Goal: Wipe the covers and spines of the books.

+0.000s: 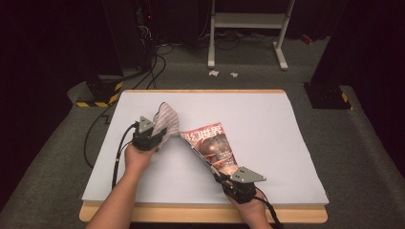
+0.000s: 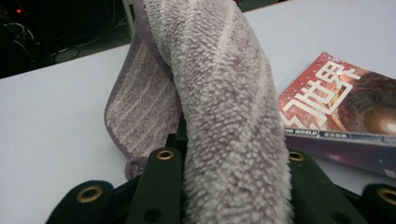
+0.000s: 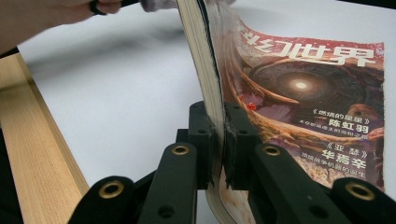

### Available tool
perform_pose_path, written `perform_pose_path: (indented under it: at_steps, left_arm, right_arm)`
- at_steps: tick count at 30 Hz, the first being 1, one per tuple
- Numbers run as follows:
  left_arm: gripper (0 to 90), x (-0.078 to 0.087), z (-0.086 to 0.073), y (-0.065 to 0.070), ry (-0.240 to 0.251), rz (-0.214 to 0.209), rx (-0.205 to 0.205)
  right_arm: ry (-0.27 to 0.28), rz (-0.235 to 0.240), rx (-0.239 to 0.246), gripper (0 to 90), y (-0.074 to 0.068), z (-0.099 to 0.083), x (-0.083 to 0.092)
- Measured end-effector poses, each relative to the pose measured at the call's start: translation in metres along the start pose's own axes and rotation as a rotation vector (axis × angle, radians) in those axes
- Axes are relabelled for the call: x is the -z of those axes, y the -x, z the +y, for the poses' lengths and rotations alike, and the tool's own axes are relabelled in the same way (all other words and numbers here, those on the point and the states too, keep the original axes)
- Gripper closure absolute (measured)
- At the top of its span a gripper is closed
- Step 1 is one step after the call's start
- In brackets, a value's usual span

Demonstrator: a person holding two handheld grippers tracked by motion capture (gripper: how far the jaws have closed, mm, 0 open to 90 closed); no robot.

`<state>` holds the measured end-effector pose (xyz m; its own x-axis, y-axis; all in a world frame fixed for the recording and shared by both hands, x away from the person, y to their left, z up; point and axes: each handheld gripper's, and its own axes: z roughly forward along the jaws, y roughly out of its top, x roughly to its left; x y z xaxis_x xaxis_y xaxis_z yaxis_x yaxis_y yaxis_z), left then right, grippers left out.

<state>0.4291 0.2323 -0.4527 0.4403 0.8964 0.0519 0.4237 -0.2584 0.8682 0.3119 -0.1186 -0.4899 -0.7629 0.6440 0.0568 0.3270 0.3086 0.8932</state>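
Note:
A purple-grey striped towel (image 1: 165,120) hangs bunched from my left gripper (image 1: 152,134), whose jaws are shut on it; in the left gripper view the fluffy towel (image 2: 224,102) rises between the two black jaws and covers their tips. A magazine (image 1: 212,145) with a red cover and white characters lies left of the white mat's middle, its left side lifted on edge. My right gripper (image 1: 223,179) is shut on the near end of the magazine (image 3: 299,93), pinching its page block (image 3: 205,79) upright between the pads. The towel sits just left of the magazine's far corner.
A white mat (image 1: 267,138) covers the wooden table (image 1: 200,214), whose bare rim runs along the near edge. Beyond the table are black cables (image 1: 153,57) and a white stand's feet (image 1: 282,59) on the grey floor. A hand (image 3: 42,14) shows at the top left of the right gripper view.

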Motion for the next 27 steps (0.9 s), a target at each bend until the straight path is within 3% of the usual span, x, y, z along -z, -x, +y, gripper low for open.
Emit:
perform_pose_path:
  at_steps: [5, 12, 19, 27]
  left_arm:
    - [71.3, 0.020, -0.010, -0.011, -0.017, 0.017, 0.015]
    - [71.0, 0.031, -0.034, -0.025, -0.055, 0.024, 0.060]
    - [70.1, 0.032, -0.052, -0.027, -0.072, 0.003, 0.088]
    - [68.0, 0.023, -0.069, -0.027, -0.109, -0.019, 0.108]
  right_arm:
    - [-0.002, 0.001, -0.003, 83.4, 0.000, 0.000, 0.000]
    - [-0.002, -0.001, -0.003, 83.4, 0.000, 0.000, 0.000]
    - [-0.003, 0.000, -0.002, 83.4, -0.001, -0.001, -0.001]
    - [-0.004, 0.000, -0.001, 83.4, -0.001, -0.001, -0.001]
